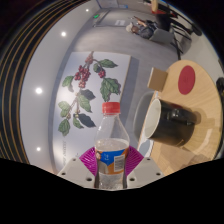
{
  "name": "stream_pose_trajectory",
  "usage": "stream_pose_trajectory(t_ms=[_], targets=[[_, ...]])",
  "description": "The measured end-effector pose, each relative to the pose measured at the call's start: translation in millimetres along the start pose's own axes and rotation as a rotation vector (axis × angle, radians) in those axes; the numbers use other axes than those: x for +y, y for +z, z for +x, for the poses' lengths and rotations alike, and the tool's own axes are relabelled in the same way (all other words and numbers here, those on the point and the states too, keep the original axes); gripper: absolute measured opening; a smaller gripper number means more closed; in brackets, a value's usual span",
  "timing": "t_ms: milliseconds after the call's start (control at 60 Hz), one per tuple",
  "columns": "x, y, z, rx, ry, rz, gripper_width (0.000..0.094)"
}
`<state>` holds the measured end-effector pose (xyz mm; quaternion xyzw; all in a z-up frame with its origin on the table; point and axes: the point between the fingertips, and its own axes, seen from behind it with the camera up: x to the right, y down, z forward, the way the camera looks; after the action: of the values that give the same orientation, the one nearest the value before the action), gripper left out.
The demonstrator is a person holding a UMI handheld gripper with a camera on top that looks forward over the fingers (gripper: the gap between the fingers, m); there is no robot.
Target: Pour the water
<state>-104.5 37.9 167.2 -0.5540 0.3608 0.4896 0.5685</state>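
Note:
A clear plastic water bottle [111, 145] with a red cap and a blue and orange label stands upright between my fingers. Both magenta pads [89, 158] press against its sides, so my gripper [111, 164] is shut on it. A black cup with a white inside [165, 121] lies tilted on its side, just beyond the bottle to the right, its mouth facing the bottle. The cup rests on a round wooden table [205, 100].
A red round coaster [185, 79] lies on the wooden table beyond the cup. A white wall or board with a picture of a leafy branch and red berries [88, 88] is behind the bottle. Chairs and floor show far off.

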Motion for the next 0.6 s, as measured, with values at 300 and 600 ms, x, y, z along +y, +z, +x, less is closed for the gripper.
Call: stream_pose_trajectory(t_ms=[300,600], targets=[[-17,32,-31,-0.097,0.672,0.006,0.0355],[-4,30,-40,-0.032,0.819,0.018,0.0383]])
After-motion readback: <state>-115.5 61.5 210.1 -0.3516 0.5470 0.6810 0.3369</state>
